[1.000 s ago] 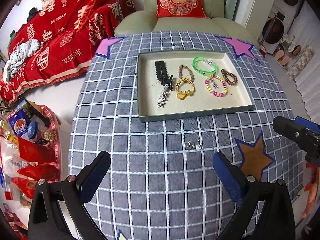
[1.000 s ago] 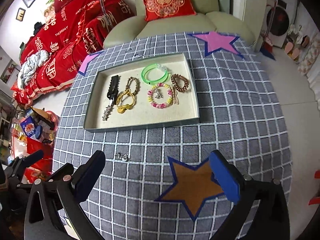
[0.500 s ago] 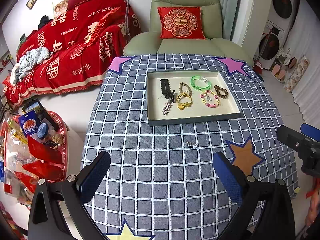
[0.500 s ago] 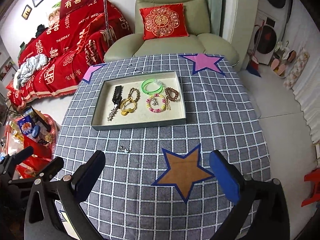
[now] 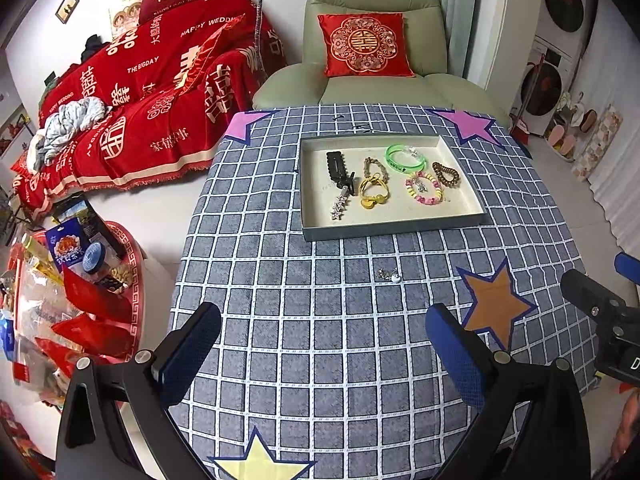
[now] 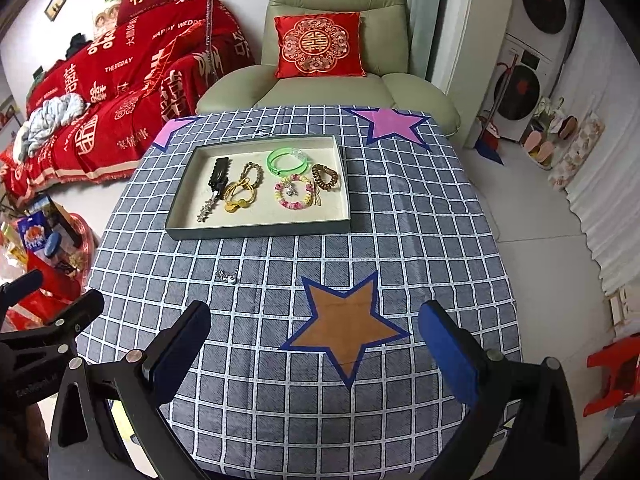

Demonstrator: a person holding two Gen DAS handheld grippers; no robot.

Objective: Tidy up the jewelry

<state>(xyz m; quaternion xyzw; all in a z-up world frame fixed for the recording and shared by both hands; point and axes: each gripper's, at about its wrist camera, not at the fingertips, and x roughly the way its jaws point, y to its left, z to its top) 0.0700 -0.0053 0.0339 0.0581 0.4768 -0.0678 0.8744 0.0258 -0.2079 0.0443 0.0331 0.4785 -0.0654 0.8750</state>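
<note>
Counter (image 5: pixel 280 360) draped in grey-blue cloth with white grid; wide bare cloth between both tools and the shallow grey rectangular tray (image 5: pixel 384 232), sited at 12 o'clock, long axis left to right. Cloth edges dropping to floor at 9 and 3 o'clock.

Left hand-held gripper (image 5: pixel 324 356) spread wide, nothing between blue pads, hovering above near edge. Right hand-held gripper (image 6: pixel 316 356) likewise spread and unloaded, over the brown paper star (image 6: pixel 346 328).

Small silver trinket (image 5: pixel 390 275) lying loose on cloth just short of tray's near wall; type too small to judge.

Inside tray: black hair clip (image 5: pixel 338 170) with silver star clip (image 5: pixel 339 207) below it, long axes running near-to-far; yellow cord bracelet (image 5: pixel 374 192); green translucent bangle (image 5: pixel 404 160); pink-yellow beaded bracelet (image 5: pixel 425 189); brown coil tie (image 5: pixel 446 170).

Gripper bodies cut off at frame bottom.
</note>
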